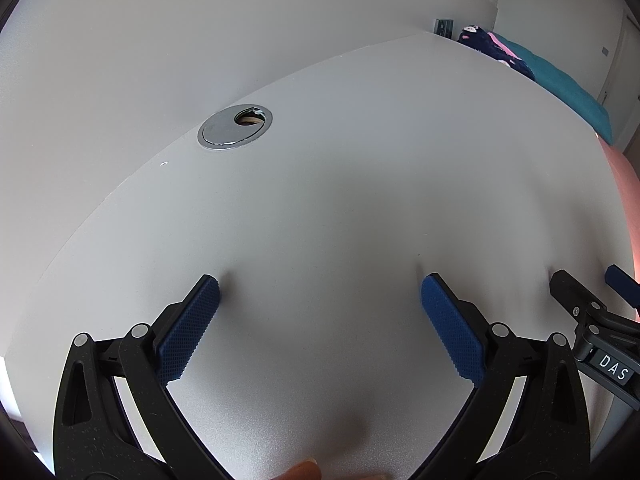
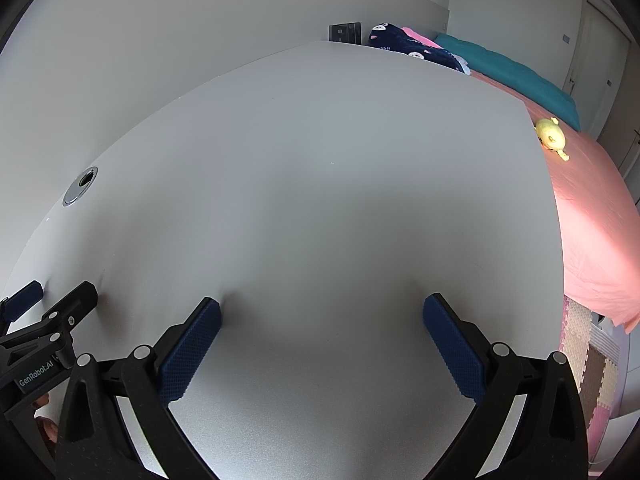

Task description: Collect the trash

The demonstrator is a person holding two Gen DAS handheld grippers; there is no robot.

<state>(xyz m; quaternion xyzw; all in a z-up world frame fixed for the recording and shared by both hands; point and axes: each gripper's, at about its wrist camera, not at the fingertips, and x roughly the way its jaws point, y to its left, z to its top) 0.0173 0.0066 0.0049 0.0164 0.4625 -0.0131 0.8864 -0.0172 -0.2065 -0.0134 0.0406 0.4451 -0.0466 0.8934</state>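
Note:
No trash shows in either view. My left gripper (image 1: pixel 320 284) hovers low over the white desk (image 1: pixel 360 180), open, with nothing between its blue pads. My right gripper (image 2: pixel 322 306) is open too, just above the same desk (image 2: pixel 320 160), also holding nothing. The right gripper (image 1: pixel 584 284) shows at the right edge of the left wrist view. In the right wrist view the left gripper (image 2: pixel 62 292) sits at the lower left. The two stand side by side, close together.
A chrome cable grommet (image 1: pixel 235 126) is set into the desk near the wall. Right of the desk is a bed with a pink sheet (image 2: pixel 592 216), a teal blanket (image 2: pixel 516 72), a dark patterned pillow (image 2: pixel 416 50) and a yellow plush toy (image 2: pixel 551 134). Foam mats (image 2: pixel 592 364) cover the floor.

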